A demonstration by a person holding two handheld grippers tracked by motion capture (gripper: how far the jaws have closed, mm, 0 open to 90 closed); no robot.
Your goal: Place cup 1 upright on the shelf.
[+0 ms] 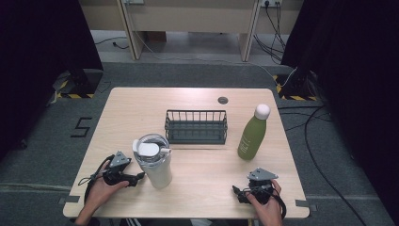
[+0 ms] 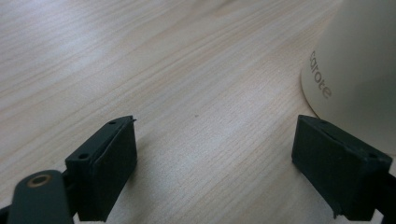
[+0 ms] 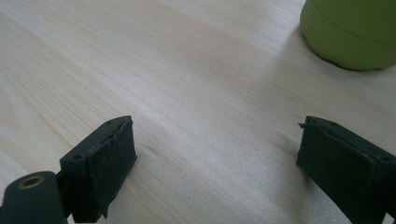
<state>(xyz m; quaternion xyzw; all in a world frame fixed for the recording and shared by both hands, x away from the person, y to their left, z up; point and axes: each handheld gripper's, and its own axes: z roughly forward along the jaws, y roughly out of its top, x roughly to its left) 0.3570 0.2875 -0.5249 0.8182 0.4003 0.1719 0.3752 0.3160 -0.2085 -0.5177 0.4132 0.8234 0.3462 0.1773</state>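
Observation:
A cream tumbler (image 1: 154, 165) with a clear lid stands at the front left of the wooden table (image 1: 197, 101). Its lower wall, with grey lettering, rises at the right of the left gripper view (image 2: 359, 65). My left gripper (image 1: 136, 178) rests on the table just left of the tumbler, open with bare wood between its jaws (image 2: 215, 158). A green bottle (image 1: 252, 135) with a white cap stands upright at the right. Its base (image 3: 350, 32) sits ahead and to the right of my right gripper (image 3: 217, 163), which lies open and empty near the front edge (image 1: 237, 192).
A dark wire basket (image 1: 195, 126) sits mid-table behind the tumbler, between it and the bottle. A small round grommet (image 1: 223, 100) marks the far edge. Cables run over the floor at the right, beside dark curtains.

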